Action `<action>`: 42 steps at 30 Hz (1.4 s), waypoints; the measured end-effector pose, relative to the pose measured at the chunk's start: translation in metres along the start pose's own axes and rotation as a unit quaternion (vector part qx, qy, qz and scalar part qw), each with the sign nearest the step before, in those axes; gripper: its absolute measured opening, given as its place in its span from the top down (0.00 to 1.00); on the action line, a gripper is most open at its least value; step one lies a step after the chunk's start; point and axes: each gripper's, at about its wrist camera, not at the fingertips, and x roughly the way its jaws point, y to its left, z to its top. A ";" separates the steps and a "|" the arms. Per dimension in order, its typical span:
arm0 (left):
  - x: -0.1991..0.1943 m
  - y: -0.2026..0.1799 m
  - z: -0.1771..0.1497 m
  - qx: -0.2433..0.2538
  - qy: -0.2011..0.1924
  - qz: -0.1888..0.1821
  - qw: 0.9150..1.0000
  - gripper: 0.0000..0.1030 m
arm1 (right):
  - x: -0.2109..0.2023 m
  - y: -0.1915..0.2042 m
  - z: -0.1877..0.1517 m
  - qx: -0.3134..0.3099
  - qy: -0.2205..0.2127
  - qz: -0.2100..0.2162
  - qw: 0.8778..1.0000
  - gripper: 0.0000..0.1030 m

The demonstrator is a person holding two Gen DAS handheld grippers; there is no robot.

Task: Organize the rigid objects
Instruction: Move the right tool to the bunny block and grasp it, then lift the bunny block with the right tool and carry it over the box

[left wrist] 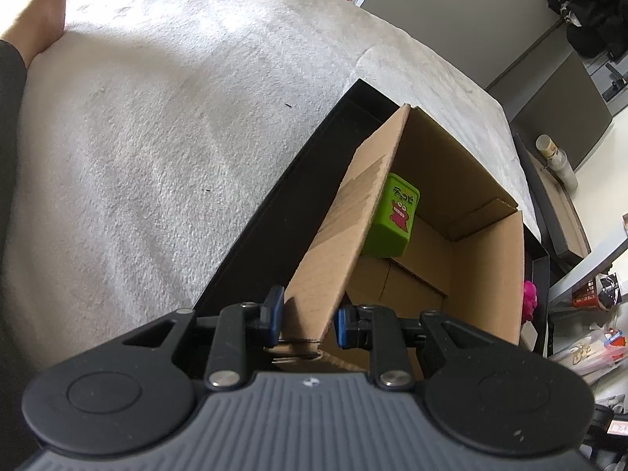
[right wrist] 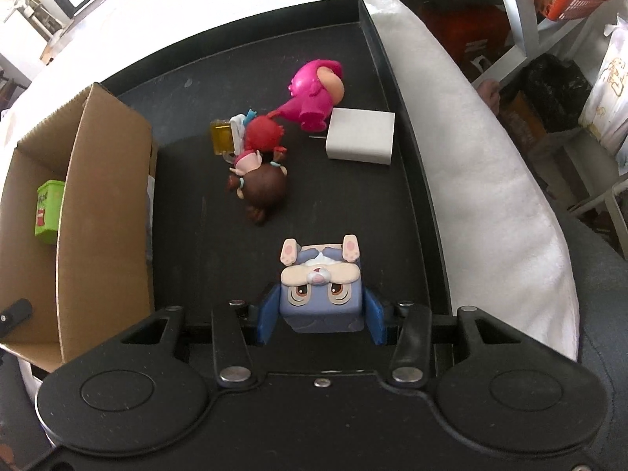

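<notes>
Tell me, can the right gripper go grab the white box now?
Probably not yet. The right gripper is already shut on the blue bunny cube, so it has no free grip. The path across the black tray to the white box looks open, though.

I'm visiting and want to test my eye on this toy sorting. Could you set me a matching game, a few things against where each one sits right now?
Things:
1. green box
2. blue bunny cube toy
3. white block
4. cardboard box flap

Places:
A. between the right gripper's jaws
B. inside the cardboard box
C. between the left gripper's jaws
D. on the black tray, beside the pink figure

Pairs: 1-B, 2-A, 3-D, 4-C
</notes>
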 end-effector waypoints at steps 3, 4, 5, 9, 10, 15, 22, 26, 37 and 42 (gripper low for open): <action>0.000 0.000 -0.002 0.004 -0.005 -0.001 1.000 0.77 | 0.002 0.002 0.001 -0.004 -0.004 -0.009 1.000 0.57; 0.001 0.001 -0.002 0.007 -0.009 -0.002 1.000 0.77 | 0.002 0.003 0.002 -0.006 -0.006 -0.012 1.000 0.57; 0.003 0.002 -0.004 0.011 -0.012 -0.003 1.000 0.78 | 0.003 0.003 0.002 -0.005 -0.008 -0.015 1.000 0.57; 0.007 0.006 -0.009 0.013 -0.016 -0.006 1.000 0.77 | 0.005 0.005 0.002 -0.008 -0.014 -0.022 1.000 0.57; 0.006 0.005 -0.009 0.016 -0.016 -0.005 1.000 0.77 | 0.005 0.006 0.002 -0.010 -0.016 -0.025 1.000 0.57; 0.007 0.008 -0.007 0.010 -0.012 -0.011 1.000 0.77 | 0.010 0.007 0.003 -0.009 -0.010 -0.033 0.999 0.57; 0.005 0.008 -0.007 0.008 -0.009 -0.022 1.000 0.75 | 0.014 0.012 0.006 -0.009 -0.001 -0.049 0.999 0.58; 0.005 0.006 -0.009 0.009 -0.006 -0.026 1.000 0.75 | 0.001 0.019 0.004 -0.006 -0.006 -0.036 0.999 0.58; 0.005 0.010 -0.011 0.001 -0.005 -0.028 1.000 0.75 | -0.040 0.039 0.008 -0.029 -0.048 -0.021 0.998 0.58; 0.005 0.010 -0.012 0.001 -0.003 -0.030 1.000 0.75 | -0.053 0.044 0.011 -0.034 -0.063 -0.013 0.997 0.58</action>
